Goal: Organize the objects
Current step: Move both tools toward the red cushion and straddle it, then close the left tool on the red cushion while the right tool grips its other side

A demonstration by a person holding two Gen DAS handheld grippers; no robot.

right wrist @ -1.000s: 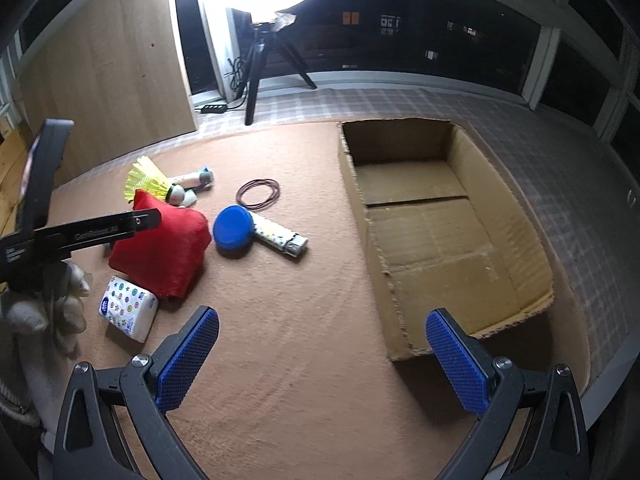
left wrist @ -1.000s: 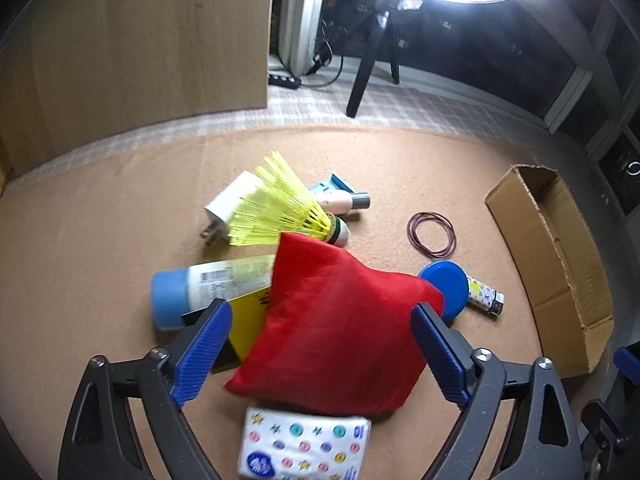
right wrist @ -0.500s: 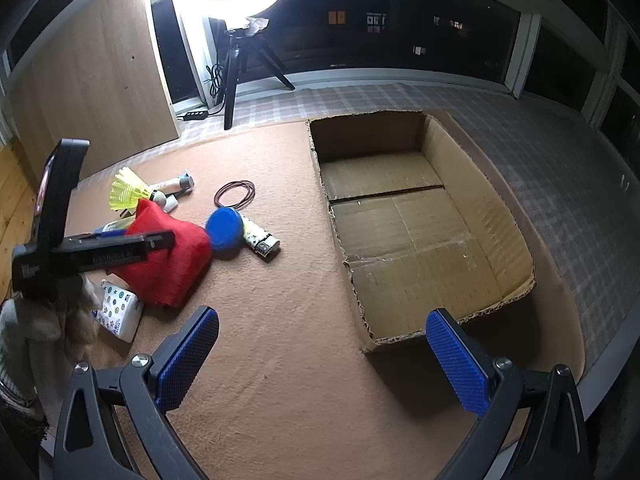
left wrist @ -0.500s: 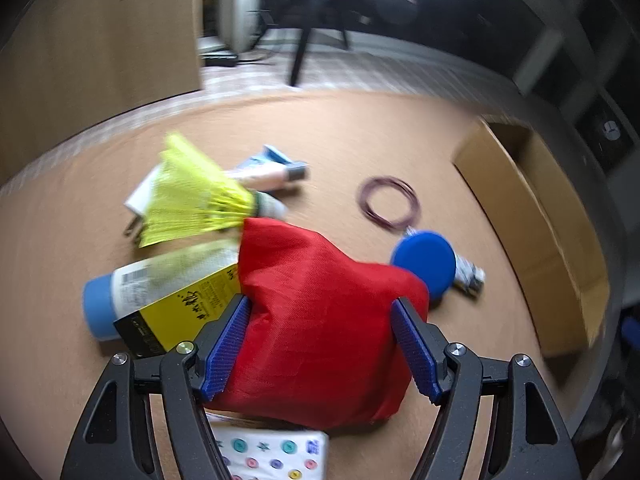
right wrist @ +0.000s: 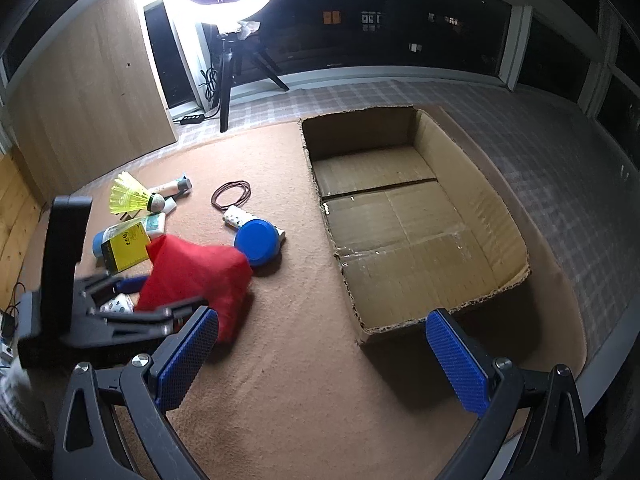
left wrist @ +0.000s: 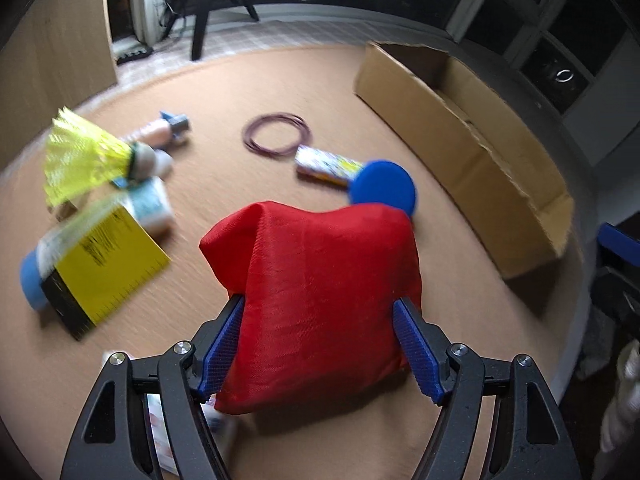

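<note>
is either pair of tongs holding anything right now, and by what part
The left tongs grip the red fabric bag across its lower part, one pad on each side. The right tongs are open, holding nothing.

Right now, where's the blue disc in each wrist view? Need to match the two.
Left wrist: blue disc right of centre, just above the red bag, its lower edge hidden behind the bag.
Right wrist: blue disc left of centre, at the red bag's upper right corner.
Shared landmark: the cardboard box, on the disc's right in both views.
</note>
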